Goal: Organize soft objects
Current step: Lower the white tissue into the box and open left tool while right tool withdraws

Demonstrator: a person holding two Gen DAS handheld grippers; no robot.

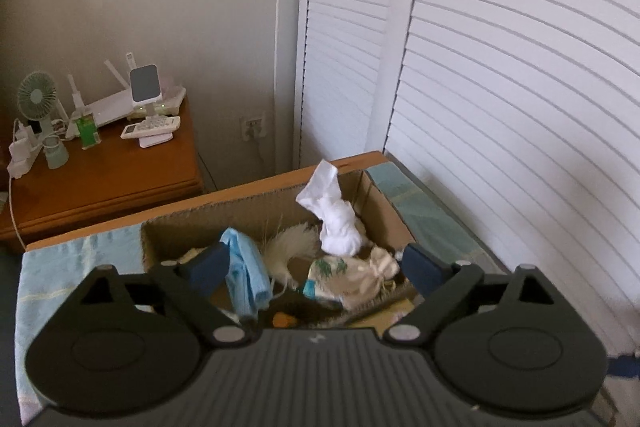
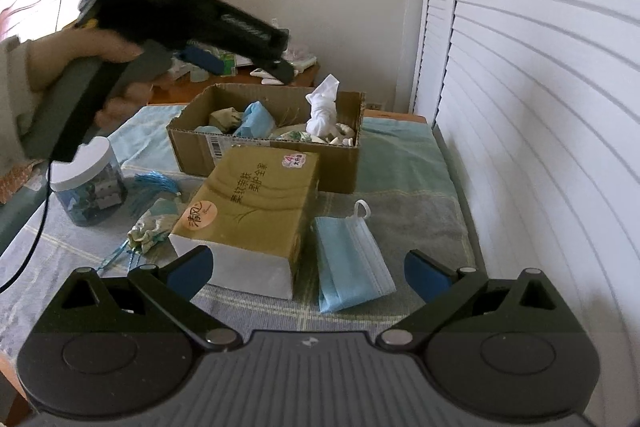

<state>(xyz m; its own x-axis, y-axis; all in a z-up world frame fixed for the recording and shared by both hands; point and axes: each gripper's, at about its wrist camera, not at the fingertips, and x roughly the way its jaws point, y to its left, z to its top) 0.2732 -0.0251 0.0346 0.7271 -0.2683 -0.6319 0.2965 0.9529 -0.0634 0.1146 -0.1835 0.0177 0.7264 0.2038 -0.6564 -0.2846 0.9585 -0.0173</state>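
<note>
My left gripper [image 1: 316, 267] stands open above a cardboard box [image 1: 180, 215], its pads pressing on nothing. Inside the box lie a knotted white cloth [image 1: 336, 223], a light blue cloth [image 1: 244, 267] beside the left pad, a white fluffy piece [image 1: 292, 247] and a patterned pouch [image 1: 344, 275]. The right wrist view shows a hand holding that gripper [image 2: 244, 65] over the box [image 2: 264, 163]. My right gripper [image 2: 308, 273] is open low over the bed. A tissue pack [image 2: 256, 203] and a folded blue face mask [image 2: 348, 267] lie in front of it.
Left of the tissue pack lie a patterned pouch [image 2: 150, 227], a blue tassel [image 2: 154, 187] and a white-lidded jar [image 2: 90, 183]. White louvered doors [image 1: 500, 87] run along the right. A wooden nightstand [image 1: 108, 167] with a small fan and electronics stands beyond the bed.
</note>
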